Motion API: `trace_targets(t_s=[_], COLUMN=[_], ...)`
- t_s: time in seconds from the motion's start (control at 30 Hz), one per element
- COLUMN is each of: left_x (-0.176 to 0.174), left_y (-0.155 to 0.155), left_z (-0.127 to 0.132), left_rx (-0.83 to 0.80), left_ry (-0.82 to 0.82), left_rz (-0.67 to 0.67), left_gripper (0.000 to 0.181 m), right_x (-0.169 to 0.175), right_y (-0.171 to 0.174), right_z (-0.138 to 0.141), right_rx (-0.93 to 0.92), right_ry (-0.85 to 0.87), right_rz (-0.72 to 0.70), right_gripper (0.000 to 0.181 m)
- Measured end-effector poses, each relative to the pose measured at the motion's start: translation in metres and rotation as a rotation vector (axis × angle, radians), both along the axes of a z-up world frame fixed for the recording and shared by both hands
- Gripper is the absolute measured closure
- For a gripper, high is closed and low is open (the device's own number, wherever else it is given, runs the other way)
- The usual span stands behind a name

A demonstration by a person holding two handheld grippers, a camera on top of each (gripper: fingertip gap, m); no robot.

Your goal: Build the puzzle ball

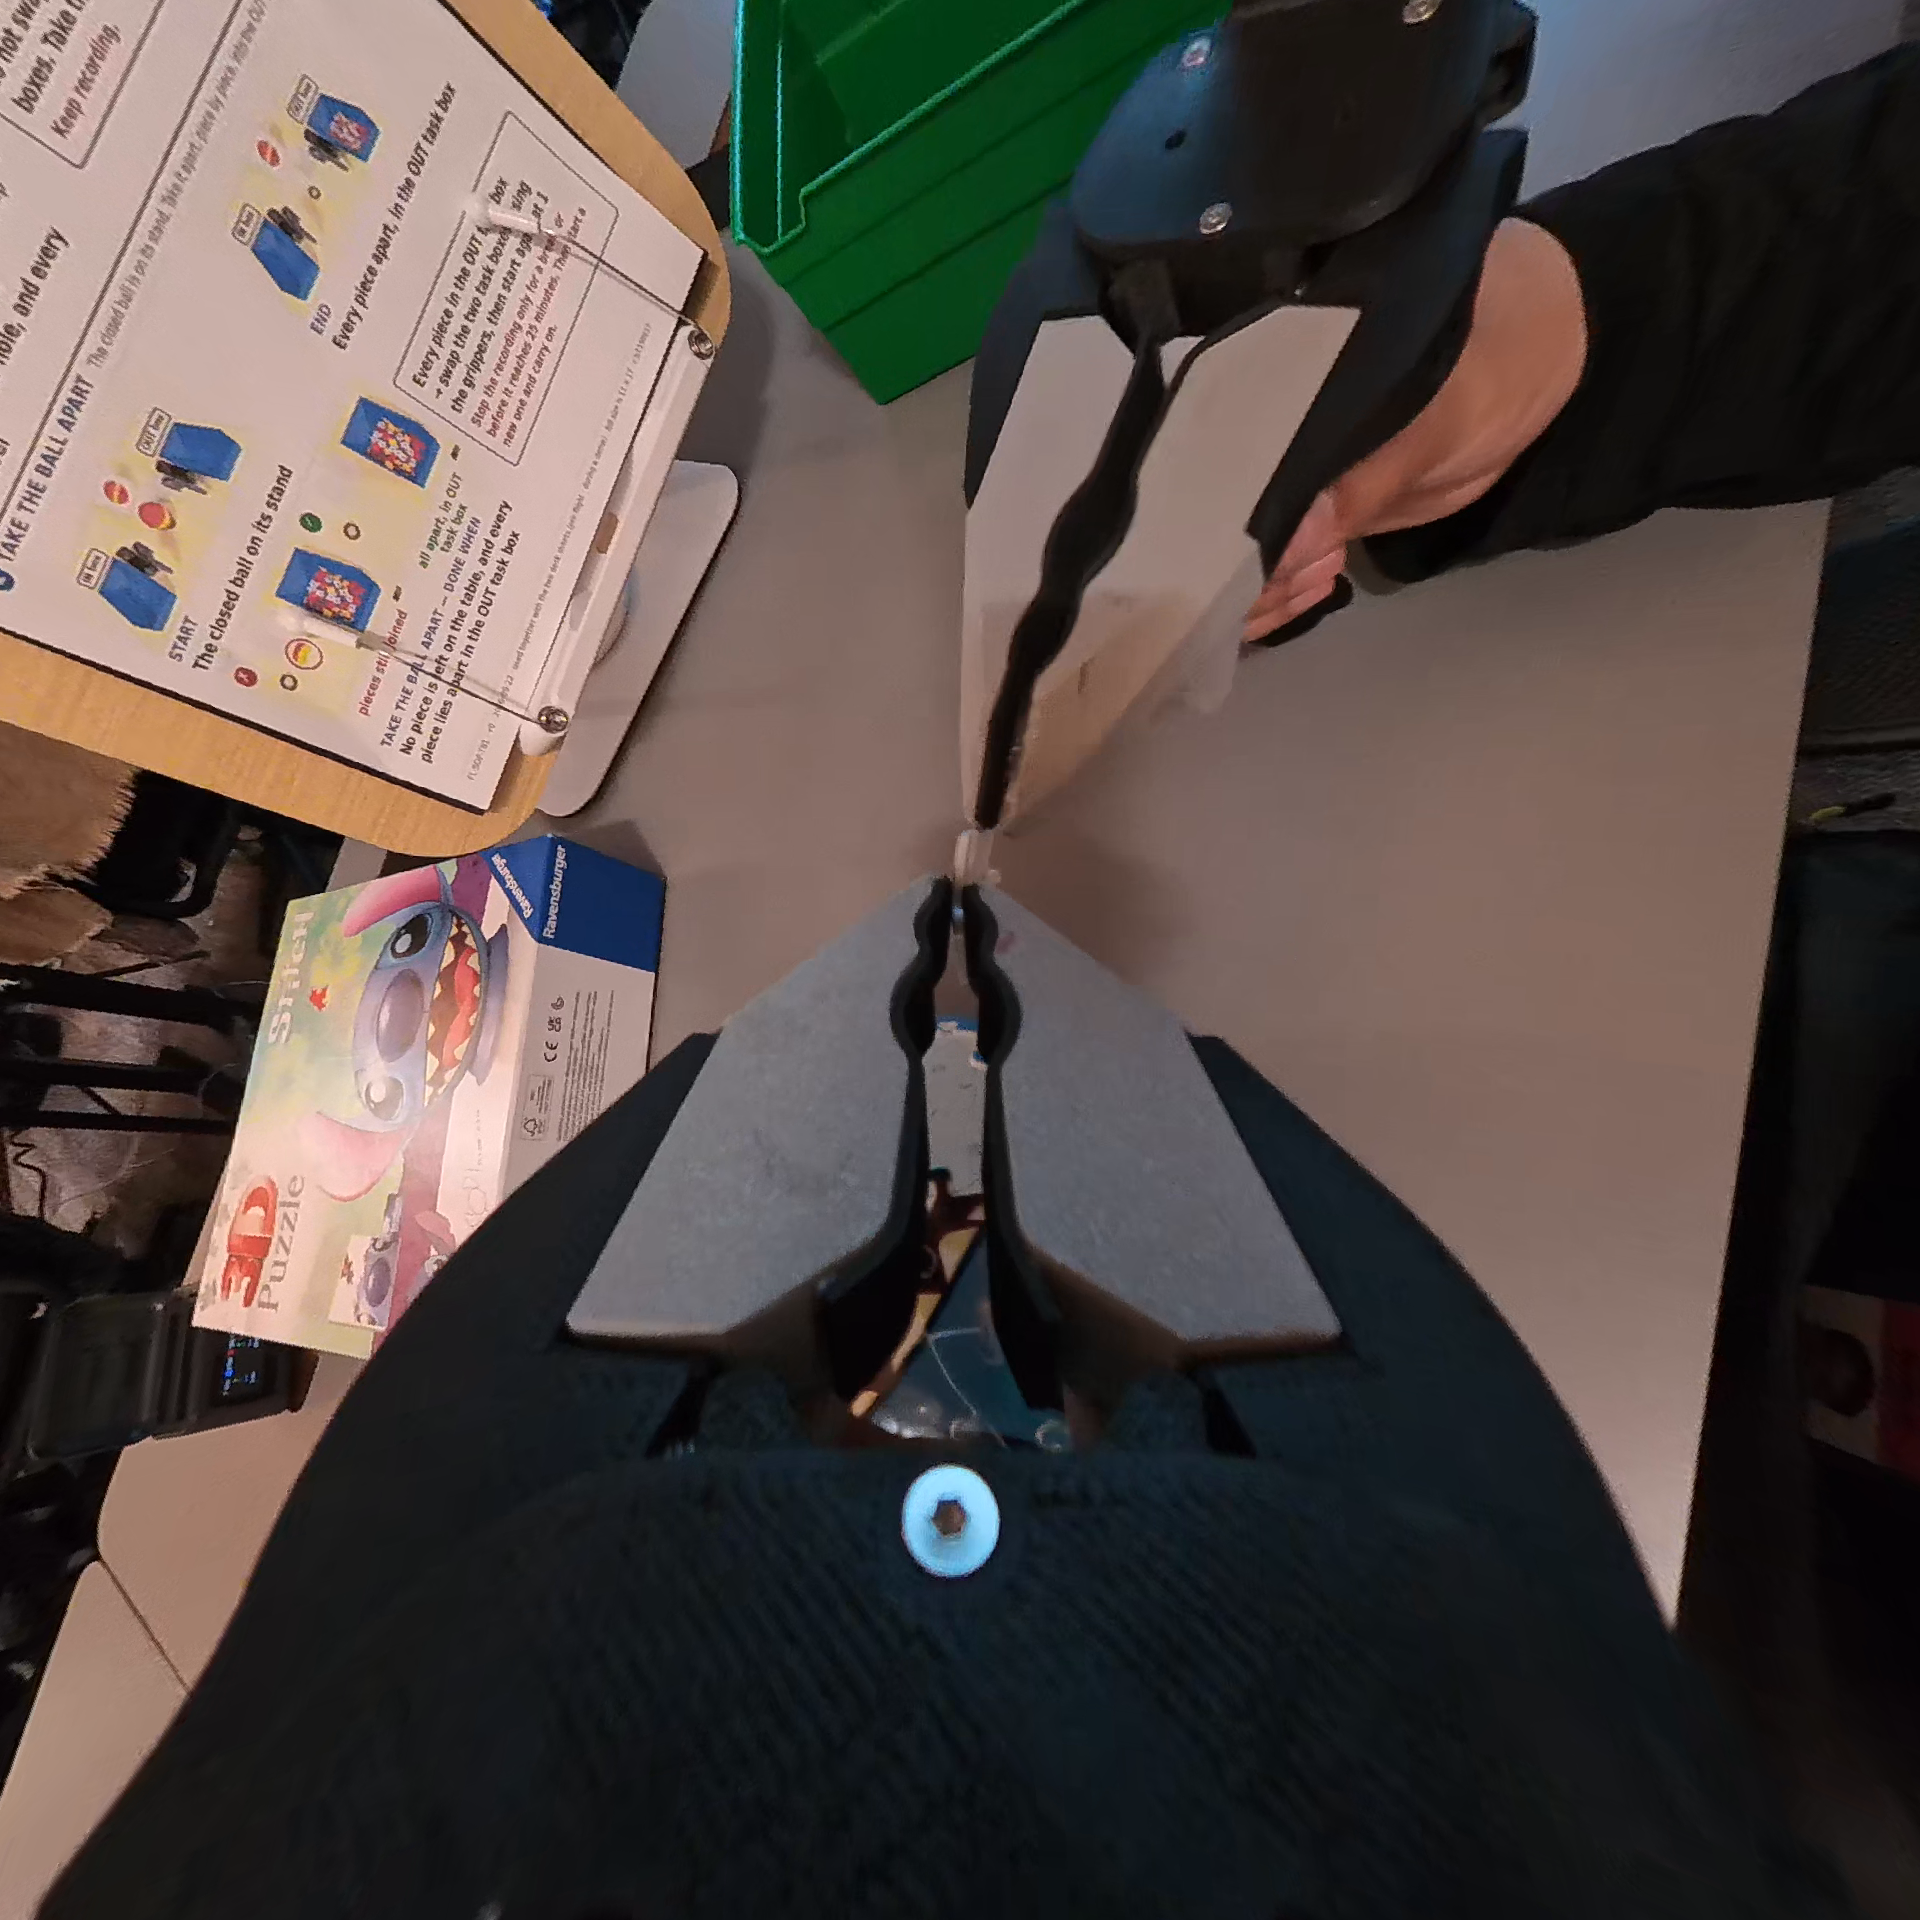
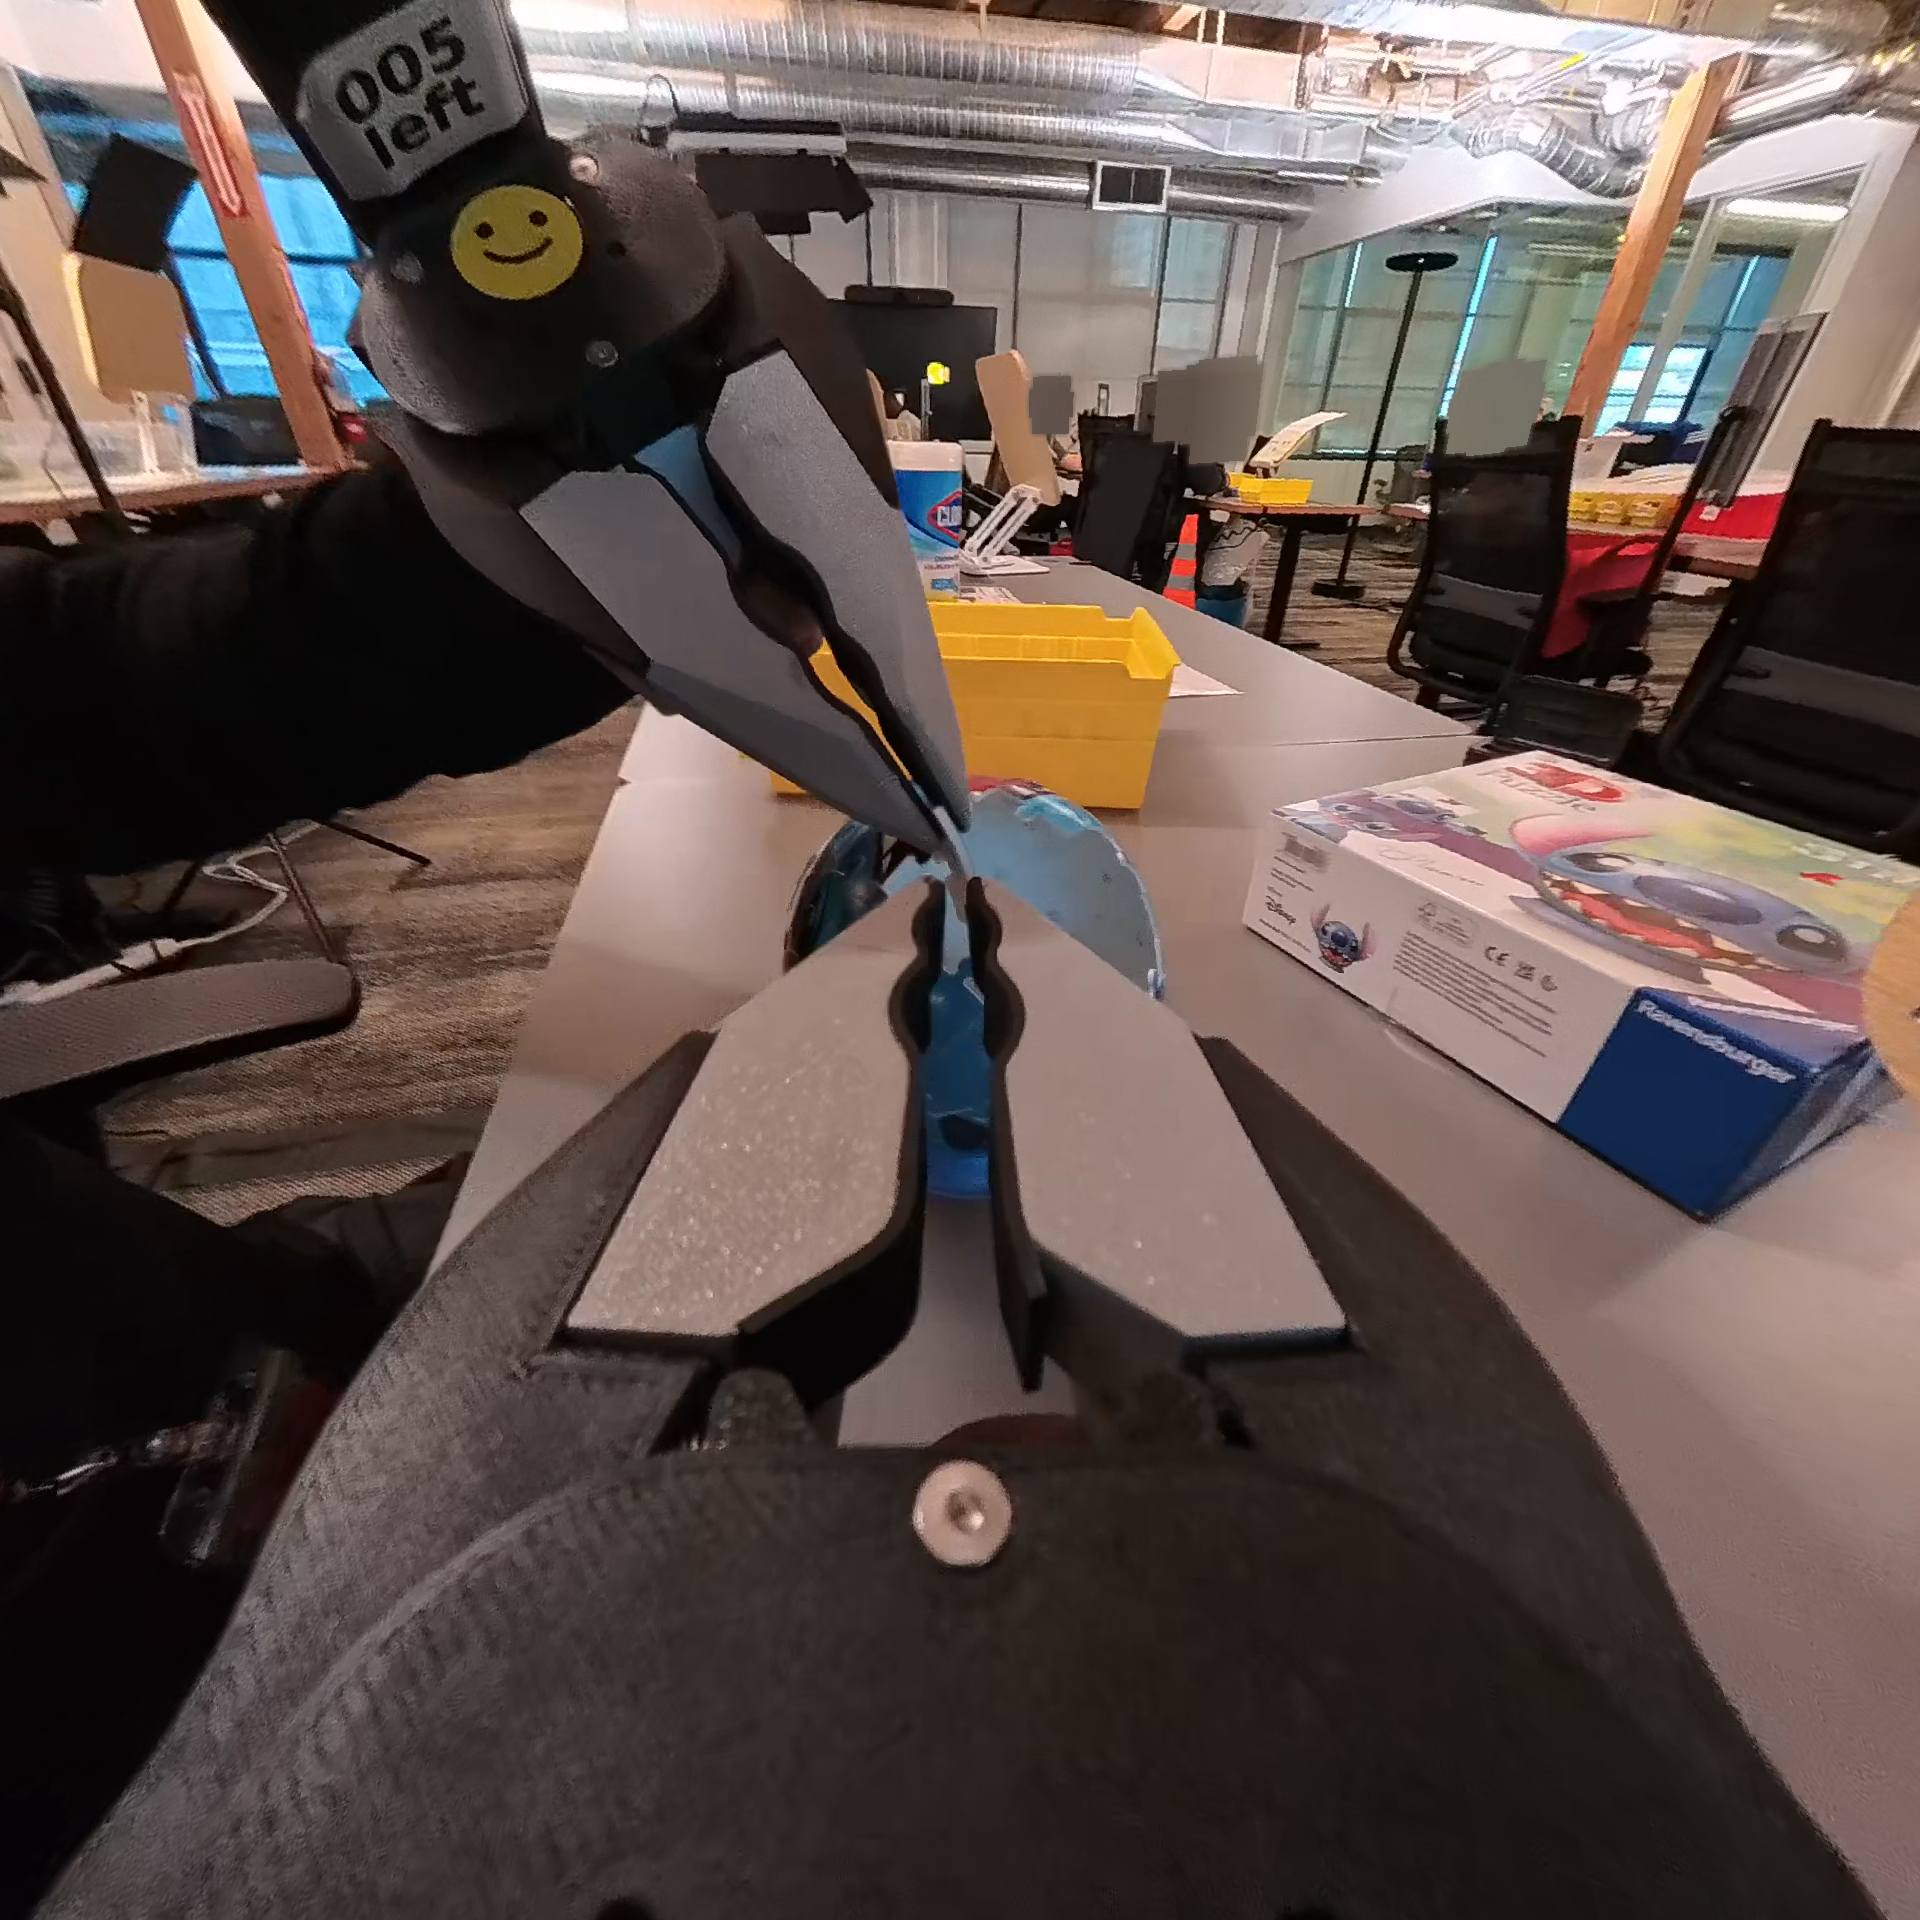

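Partly built puzzle ball (image 2: 1081,894), blue, an open curved shell standing on edge on the grey table (image 2: 1455,1403); its rim runs upward, hollow side facing the right wrist camera.

Left hand-held gripper (image 2: 951,831) comes down from upper left, fingers pressed together on a small pale puzzle piece (image 2: 958,854) at the shell's top edge. Right hand-held gripper (image 2: 956,888) meets it tip to tip from the near side, fingers nearly closed; whether it pinches the same piece, cannot tell.

Yellow bin (image 2: 1039,696) just beyond the ball, contents hidden. Puzzle box (image 2: 1558,935) lies to the right. Green bin (image 1: 883,187) at far edge in left wrist view, beside an instruction board (image 1: 312,416).
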State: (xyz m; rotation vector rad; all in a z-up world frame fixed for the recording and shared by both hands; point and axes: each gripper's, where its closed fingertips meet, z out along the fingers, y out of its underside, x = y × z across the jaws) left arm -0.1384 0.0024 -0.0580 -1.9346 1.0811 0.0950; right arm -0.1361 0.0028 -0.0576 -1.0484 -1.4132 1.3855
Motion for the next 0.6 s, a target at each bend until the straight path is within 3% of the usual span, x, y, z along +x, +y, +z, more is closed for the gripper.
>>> trace_targets(t_s=[0.13,0.2,0.47,0.6], left_x=[0.001,0.003,0.003,-0.014], left_y=[-0.002,-0.003,-0.009,-0.022], left_z=[-0.001,0.001,0.002,0.023], left_rx=[0.007,0.012,0.037,0.098], left_ry=[-0.009,-0.023,-0.009,-0.118], left_rz=[-0.006,-0.021,-0.020,0.020], left_gripper=[0.181,0.181,0.180,0.153], right_x=[-0.001,-0.002,-0.002,-0.002], right_y=[0.000,0.001,-0.009,-0.006], right_z=[-0.001,-0.003,-0.005,-0.007], right_rx=[0.031,0.029,0.197,0.270], right_ry=[0.002,-0.008,0.008,0.024], right_rz=[-0.022,-0.024,-0.048,-0.097], right_gripper=[0.181,0.171,0.181,0.181])
